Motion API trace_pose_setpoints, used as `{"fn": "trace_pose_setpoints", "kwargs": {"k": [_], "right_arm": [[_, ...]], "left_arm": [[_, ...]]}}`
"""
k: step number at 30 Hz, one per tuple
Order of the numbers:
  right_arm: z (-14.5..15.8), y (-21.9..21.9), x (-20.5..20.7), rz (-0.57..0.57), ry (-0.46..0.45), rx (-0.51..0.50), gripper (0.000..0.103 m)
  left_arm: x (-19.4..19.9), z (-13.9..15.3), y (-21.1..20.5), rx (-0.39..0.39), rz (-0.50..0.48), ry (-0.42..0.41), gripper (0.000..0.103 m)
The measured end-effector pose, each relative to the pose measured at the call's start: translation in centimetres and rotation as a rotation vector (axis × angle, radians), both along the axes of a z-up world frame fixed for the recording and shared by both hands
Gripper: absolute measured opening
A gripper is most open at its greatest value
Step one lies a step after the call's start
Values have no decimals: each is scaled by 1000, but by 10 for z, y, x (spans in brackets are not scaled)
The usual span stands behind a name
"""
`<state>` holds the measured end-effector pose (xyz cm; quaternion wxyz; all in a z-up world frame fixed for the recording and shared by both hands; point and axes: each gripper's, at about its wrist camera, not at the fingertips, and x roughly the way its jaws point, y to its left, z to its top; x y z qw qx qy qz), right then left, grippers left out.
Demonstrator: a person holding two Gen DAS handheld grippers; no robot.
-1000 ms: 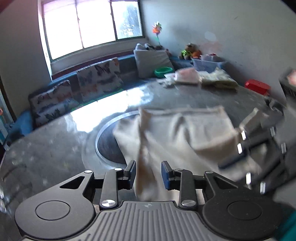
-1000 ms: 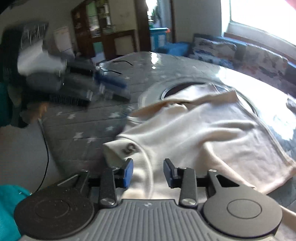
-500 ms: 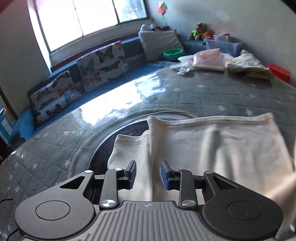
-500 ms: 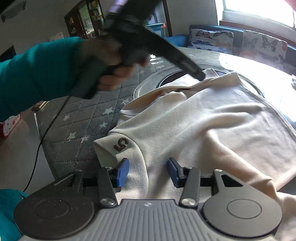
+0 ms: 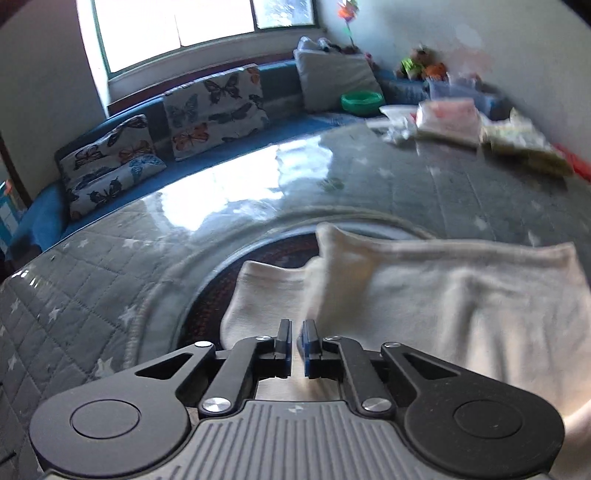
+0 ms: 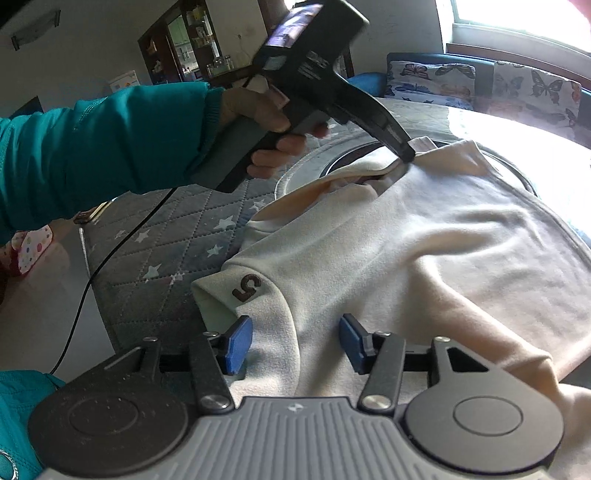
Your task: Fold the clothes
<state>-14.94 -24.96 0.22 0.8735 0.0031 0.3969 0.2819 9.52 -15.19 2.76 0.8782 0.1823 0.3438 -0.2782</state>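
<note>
Bright window (image 5: 177,26), blue sofa (image 5: 48,210), butterfly cushions (image 5: 214,107).

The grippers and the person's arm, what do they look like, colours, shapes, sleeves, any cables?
Each gripper, left and right, has a ribbed grey body, black linkage arms with silver screws, round black discs at both sides and blue pads on the jaws. From outside, the left one is a black pistol-shaped handle. The sleeve is teal with a ribbed cuff. A thin black cable hangs below it.

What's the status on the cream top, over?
Left tongs shut on the cream top at its far fold. Right tongs opening, fabric between, not pinched. Top half folded on the quilted table. Nothing in the way.
</note>
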Motion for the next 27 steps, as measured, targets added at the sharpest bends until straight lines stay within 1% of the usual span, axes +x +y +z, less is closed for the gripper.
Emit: {"fn": "trace_pose_setpoints", "kwargs": {"k": [4,7,10,11,13,15,16,21,26,27], "right_arm": [[0,2,-1,3,-5,-8,57],[0,4,-1,3,-7,-13,59],[0,6,-2,3,-9,-17,60],[0,6,-2,2,-9,-17,60],[0,6,-3,-1,-9,-17,60],[0,5,-3,-2,-8,-15,61],[1,5,-3,-2,-7,-14,61],[1,5,-3,6,-5,-13,64],[2,7,-4,9,-7,-16,66],[2,7,-4,8,-7,-15,66]], "left_arm": [[1,5,16,-6,30,-11,5],[-6,10,17,-37,-3,5,7],[-9,9,8,-40,-34,19,9],[-10,7,3,-32,-43,24,11],[-11,2,-4,-10,-55,30,20],[-11,-4,-6,26,-56,21,20],[-11,-6,-4,34,-54,18,18],[-7,-5,15,32,-23,15,18],[-1,-8,27,55,20,9,18],[-1,-9,28,57,25,8,20]]}}
